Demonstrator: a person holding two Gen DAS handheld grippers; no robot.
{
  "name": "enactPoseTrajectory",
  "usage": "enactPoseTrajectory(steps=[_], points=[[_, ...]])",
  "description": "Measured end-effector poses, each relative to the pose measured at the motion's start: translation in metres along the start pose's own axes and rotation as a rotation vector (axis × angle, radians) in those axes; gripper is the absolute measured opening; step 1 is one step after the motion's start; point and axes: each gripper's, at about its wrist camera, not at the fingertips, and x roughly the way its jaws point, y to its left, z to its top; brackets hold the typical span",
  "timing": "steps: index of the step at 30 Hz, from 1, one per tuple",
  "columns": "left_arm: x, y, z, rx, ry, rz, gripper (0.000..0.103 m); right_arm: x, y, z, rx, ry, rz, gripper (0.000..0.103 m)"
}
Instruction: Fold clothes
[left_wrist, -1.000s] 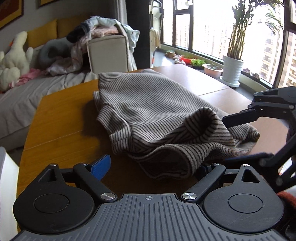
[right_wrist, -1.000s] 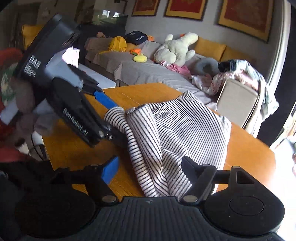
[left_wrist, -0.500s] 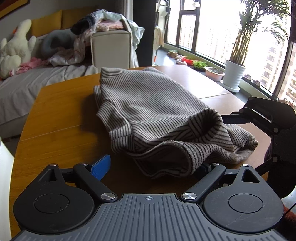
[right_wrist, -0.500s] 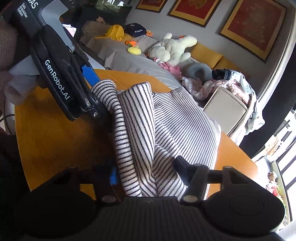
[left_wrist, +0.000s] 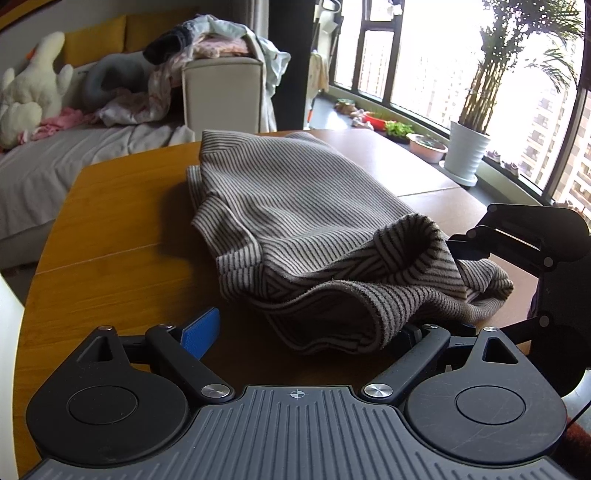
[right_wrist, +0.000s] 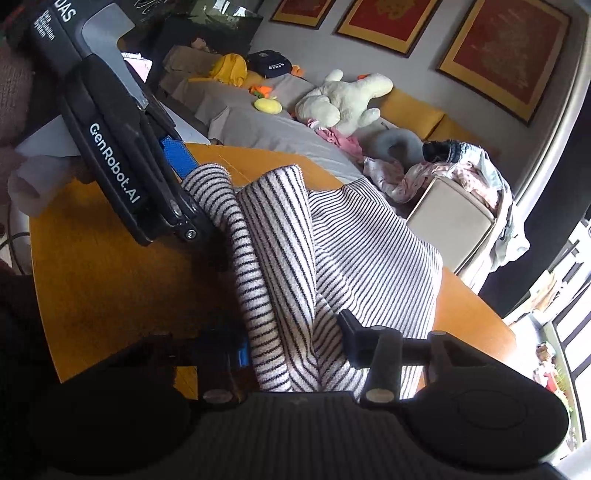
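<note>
Item: striped garment (left_wrist: 295, 221), brown-and-cream knit, laid on the wooden surface (left_wrist: 110, 240). In the left wrist view it fills the centre of the picture, its flat part running towards 12 o'clock and its bunched near end lying from 5 to 3 o'clock

Condition: partly folded. The far part is seen flat and smooth, in what is judged to be a doubled layer with one edge turned under at 10 o'clock. The near end is rolled up into a loose open loop and is not yet laid flat; at least one further fold is judged to remain, along with squaring of the edges

Left hand-held gripper (left_wrist: 306, 332): fingers spread wide, the blue pad (left_wrist: 201, 328) bare at 8 o'clock, the other finger hidden under the garment's near hem at 4 o'clock. Nothing is pinched

Right hand-held gripper (right_wrist: 291, 347): jaws closing, with a thick roll of the striped fabric lying between them at 6 o'clock in the right wrist view. Whether the pads already press the cloth cannot be told; a gap is still judged to be there

Surroundings: a sofa with a plush toy (right_wrist: 343, 99) and a heap of further clothes (left_wrist: 207, 40) on a beige seat, well apart from the surface. These are judged to be unfolded work yet to be taken up
</note>
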Motion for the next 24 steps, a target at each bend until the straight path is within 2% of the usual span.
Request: enactPoseTrajectory(steps=[11,24], points=[[-0.033,0.009,0.009,-0.008,-0.079,-0.008,0.095,-0.005,-0.009,0.004,0.026,0.008,0.014,0.033],[-0.046,0.024,0.019,-0.059,-0.127,0.000,0.095,-0.021,-0.009,0.001,-0.007,0.040,0.007,0.032]])
